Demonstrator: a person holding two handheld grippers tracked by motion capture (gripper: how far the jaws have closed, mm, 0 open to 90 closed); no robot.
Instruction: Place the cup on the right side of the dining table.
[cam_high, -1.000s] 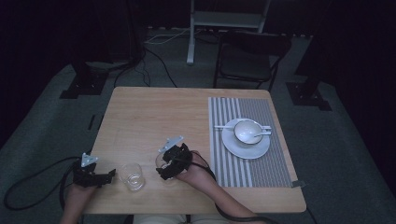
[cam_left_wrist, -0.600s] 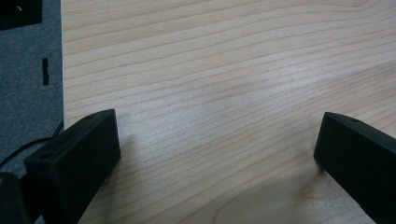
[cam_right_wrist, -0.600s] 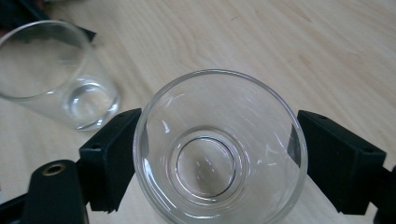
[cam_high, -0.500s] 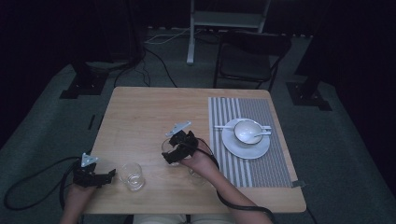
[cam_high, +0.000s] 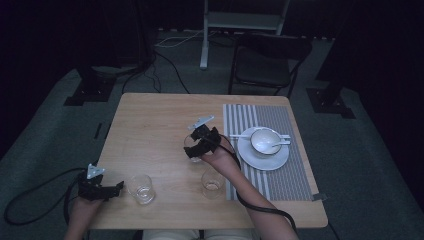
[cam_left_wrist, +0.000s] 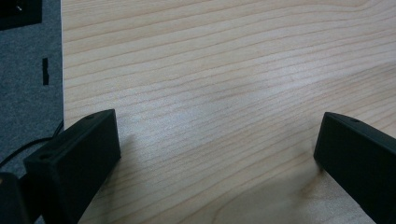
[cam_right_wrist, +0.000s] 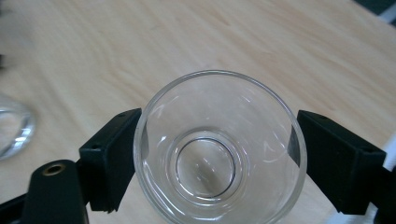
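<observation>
Right gripper (cam_high: 199, 145): it is over the middle of the tabletop (cam_high: 150, 125), and its two black jaws press from both sides on a clear glass (cam_right_wrist: 219, 147). In the right gripper view the glass stands upright between the jaws, and its round bottom is seen through the open mouth.
Change, right gripper: one second ago it was near the front edge beside the glass there; now it has gone toward the placemat (cam_high: 280, 120) and farther from the front edge.
Left gripper (cam_high: 107, 190): it is at the front left corner of the tabletop, jaws spread wide with only bare wood between them. It stays where it was one second ago.
Second glass (cam_high: 141, 188): it stands near the front edge, just beside the left gripper's jaws, in the same place as before.
Third glass (cam_high: 213, 183): it stands near the front edge, below the right hand (cam_high: 220, 156) and close to the left border of the placemat. In the earlier frames I cannot see it.
Placemat things: a white saucer (cam_high: 272, 159) with a cup (cam_high: 264, 140) and a spoon on it, on the right side of the tabletop, not moved.
</observation>
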